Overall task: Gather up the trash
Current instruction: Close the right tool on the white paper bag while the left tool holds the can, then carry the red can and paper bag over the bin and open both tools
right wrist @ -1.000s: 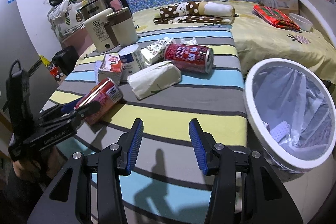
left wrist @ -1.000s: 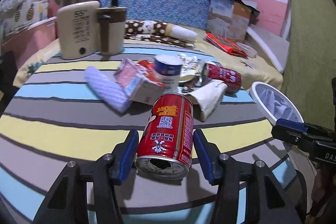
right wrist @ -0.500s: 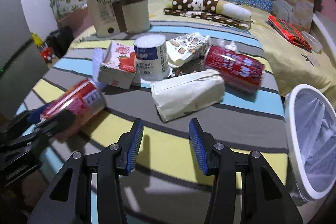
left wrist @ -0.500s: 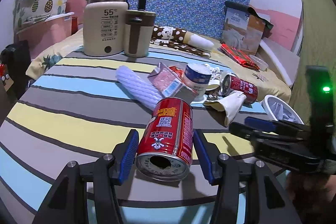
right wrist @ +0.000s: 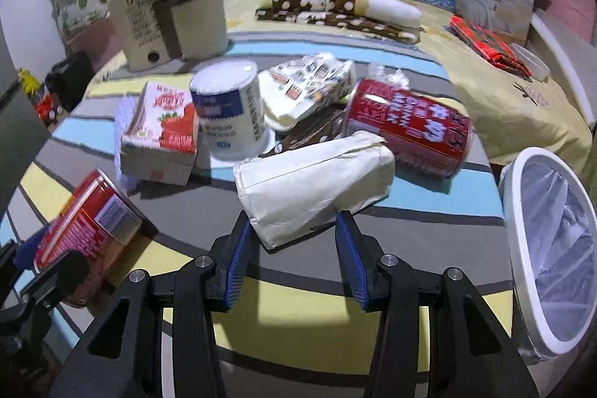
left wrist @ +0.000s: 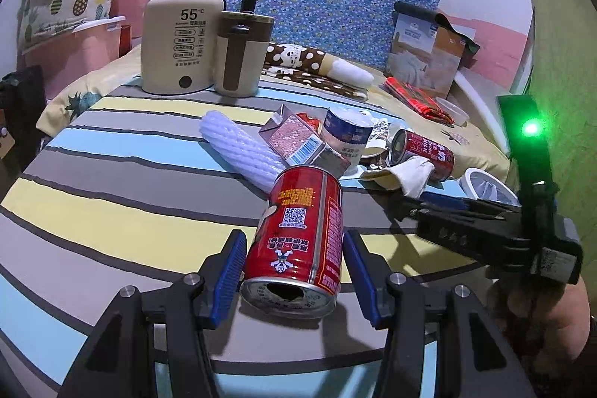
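My left gripper [left wrist: 294, 273] is open, its blue pads on either side of a red can [left wrist: 300, 245] that lies on the striped table [left wrist: 112, 196], small gaps on both sides. The can and left gripper also show in the right wrist view [right wrist: 89, 222]. My right gripper [right wrist: 294, 248] is open, its pads flanking the near end of a white paper bag [right wrist: 313, 181]. Behind lie a second red can [right wrist: 410, 129], a white cup [right wrist: 231, 110], a strawberry milk carton [right wrist: 164, 133] and a printed wrapper [right wrist: 306, 88]. A white-rimmed bin [right wrist: 522, 211] with a plastic liner stands at the right.
A cream kettle [left wrist: 179, 43] and a brown-and-cream mug [left wrist: 240, 55] stand at the table's far side. White foam netting [left wrist: 238, 148] lies beside the carton. A bed with a dotted cushion [left wrist: 317, 69] and a cardboard box [left wrist: 425, 51] lies beyond.
My right gripper has moved forward and left from near the bin to the white paper bag. My left gripper stays around the red can, and its view has swung slightly.
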Available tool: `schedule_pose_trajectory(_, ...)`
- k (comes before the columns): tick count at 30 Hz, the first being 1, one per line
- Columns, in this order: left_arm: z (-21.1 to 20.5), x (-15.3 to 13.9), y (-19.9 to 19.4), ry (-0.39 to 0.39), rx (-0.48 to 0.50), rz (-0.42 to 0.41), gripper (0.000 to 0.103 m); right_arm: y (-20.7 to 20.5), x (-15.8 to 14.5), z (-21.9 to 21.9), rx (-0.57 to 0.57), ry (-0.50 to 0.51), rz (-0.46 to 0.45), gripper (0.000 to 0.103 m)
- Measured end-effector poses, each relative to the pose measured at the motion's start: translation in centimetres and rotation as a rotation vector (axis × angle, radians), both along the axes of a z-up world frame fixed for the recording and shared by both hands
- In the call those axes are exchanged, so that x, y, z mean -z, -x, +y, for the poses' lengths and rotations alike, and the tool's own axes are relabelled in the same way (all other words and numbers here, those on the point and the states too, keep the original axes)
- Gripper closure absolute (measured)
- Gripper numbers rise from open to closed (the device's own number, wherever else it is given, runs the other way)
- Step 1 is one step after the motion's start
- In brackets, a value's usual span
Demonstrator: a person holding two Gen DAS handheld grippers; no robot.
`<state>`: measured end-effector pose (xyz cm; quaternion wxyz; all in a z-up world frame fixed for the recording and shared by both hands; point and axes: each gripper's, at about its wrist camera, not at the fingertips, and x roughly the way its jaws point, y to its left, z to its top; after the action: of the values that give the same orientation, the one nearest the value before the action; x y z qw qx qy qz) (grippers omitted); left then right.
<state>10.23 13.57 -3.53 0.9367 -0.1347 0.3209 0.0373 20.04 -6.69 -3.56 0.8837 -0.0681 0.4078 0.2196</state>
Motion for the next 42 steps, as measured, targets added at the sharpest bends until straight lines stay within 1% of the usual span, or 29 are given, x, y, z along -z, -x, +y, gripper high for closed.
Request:
schedule_pose_trajectory(1,0.0,0.0,0.0,0.000,0.000,-0.001,0.049,0.2,-0.2,-0.3,-0.001,-0.009,-0.009,0.070)
schedule_pose_trajectory(3,-0.1,0.0,0.0,-0.001,0.000,0.000,0.049,0.5,-0.4,-0.9,0.002,-0.021,-0.022,0.089)
schedule_pose_trajectory(5,-0.1,0.0,0.0,-0.002,0.001,0.000,0.049,0.7,-0.6,-1.5,0.005,-0.040,-0.022,0.096)
schedule_pose_trajectory(13,-1.4,-0.3,0.1,-0.010,0.021,0.004,0.049,1.6,-1.6,-3.3,-0.023,-0.120,-0.025,0.097)
schedule_pose_trajectory(23,-4.2,-1.3,0.1,-0.021,0.065,0.002,0.050,2.2,-2.8,-5.5,-0.054,-0.202,-0.027,0.097)
schedule_pose_trajectory(26,-5.1,-1.6,0.3,-0.025,0.079,0.000,0.050,2.3,-2.8,-6.1,-0.054,-0.225,-0.018,0.097)
schedule_pose_trajectory(36,-8.3,-2.9,0.4,-0.056,0.137,-0.017,0.050,3.2,-3.9,-8.5,-0.044,-0.277,-0.052,0.098)
schedule_pose_trajectory(42,-9.8,-3.6,-0.2,-0.066,0.173,-0.028,0.051,3.0,-4.1,-10.2,-0.014,-0.299,-0.061,0.097)
